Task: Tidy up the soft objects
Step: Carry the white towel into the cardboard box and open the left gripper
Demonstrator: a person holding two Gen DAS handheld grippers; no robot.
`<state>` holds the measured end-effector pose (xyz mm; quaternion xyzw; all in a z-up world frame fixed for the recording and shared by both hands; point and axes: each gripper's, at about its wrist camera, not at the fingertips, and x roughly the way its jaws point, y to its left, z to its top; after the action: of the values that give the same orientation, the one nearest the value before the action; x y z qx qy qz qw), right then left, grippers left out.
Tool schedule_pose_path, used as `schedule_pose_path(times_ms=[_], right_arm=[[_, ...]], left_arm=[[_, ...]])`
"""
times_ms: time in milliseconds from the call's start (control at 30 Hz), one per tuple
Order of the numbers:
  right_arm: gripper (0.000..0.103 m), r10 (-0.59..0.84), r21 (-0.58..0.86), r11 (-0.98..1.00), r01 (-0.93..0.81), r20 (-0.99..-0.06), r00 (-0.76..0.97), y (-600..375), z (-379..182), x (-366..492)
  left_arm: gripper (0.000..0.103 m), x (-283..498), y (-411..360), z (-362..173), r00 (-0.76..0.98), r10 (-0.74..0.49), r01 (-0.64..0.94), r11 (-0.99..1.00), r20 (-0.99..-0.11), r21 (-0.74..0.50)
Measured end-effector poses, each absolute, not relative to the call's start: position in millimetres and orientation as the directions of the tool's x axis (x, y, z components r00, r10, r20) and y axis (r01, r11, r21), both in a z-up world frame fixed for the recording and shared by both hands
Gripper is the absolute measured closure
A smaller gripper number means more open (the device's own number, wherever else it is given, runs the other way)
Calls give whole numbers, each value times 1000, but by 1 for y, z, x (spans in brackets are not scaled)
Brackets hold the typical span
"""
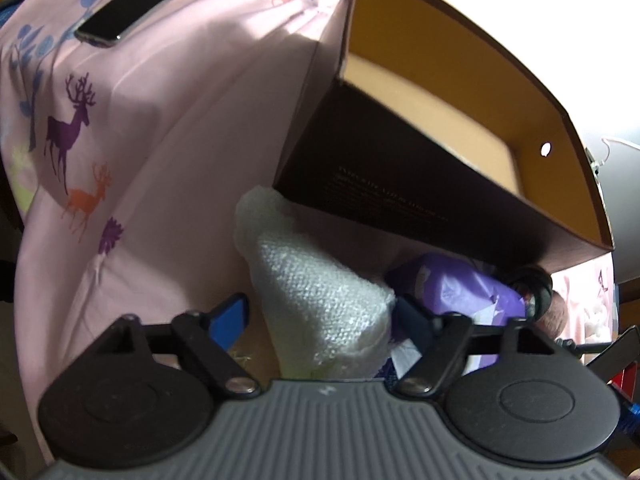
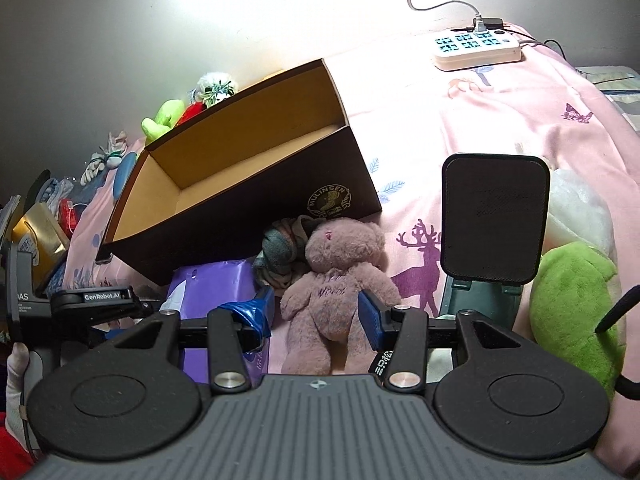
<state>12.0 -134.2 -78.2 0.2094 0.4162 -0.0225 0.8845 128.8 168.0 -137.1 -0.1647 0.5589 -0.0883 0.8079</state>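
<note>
A white knitted cloth stands in a cone between the fingers of my left gripper. The right pad touches it and a narrow gap shows at the left pad, so the jaws are open around it. A pink teddy bear lies face down on the pink bedsheet between the fingers of my right gripper, which is open with a small gap on the left side. A brown box with a tan inside sits tilted just beyond both grippers, its opening showing in the right wrist view.
A purple packet and rolled grey socks lie under the box's raised edge. A phone stand and a green plush are at the right. A power strip lies far back, and a phone lies on the sheet.
</note>
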Motion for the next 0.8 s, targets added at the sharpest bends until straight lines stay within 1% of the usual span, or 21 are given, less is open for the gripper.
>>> schedule_pose_path(times_ms=[100,167,267,433,533,633,800], right_arm=[[74,130,349,912,216,-744,655,-135,-77,13],[74,133,349,913,211,-744,654,-134,-78,14],[74,144,350,915,199,-745,651,-133,-78,16],[74,161,355,918,178,-744,649,-132,-78,19],[74,174,359,919,164,-742,647,-130,-79,20],[74,180,362,919,157,-740,648,-131,-79,20],[74,175,366,915,170,-739,651,-136,-80,16]], left_arm=[[40,130,167,-140,358,-330,-37,930,-873,-367],[41,128,165,-136,372,-321,-23,935,-871,-355],[42,122,167,-124,404,-317,-17,935,-858,-353],[42,103,173,-88,474,-327,18,932,-818,-362],[42,87,175,-60,524,-339,49,928,-782,-369],[42,79,176,-26,592,-347,94,926,-728,-366],[42,103,148,21,679,-359,201,930,-641,-307]])
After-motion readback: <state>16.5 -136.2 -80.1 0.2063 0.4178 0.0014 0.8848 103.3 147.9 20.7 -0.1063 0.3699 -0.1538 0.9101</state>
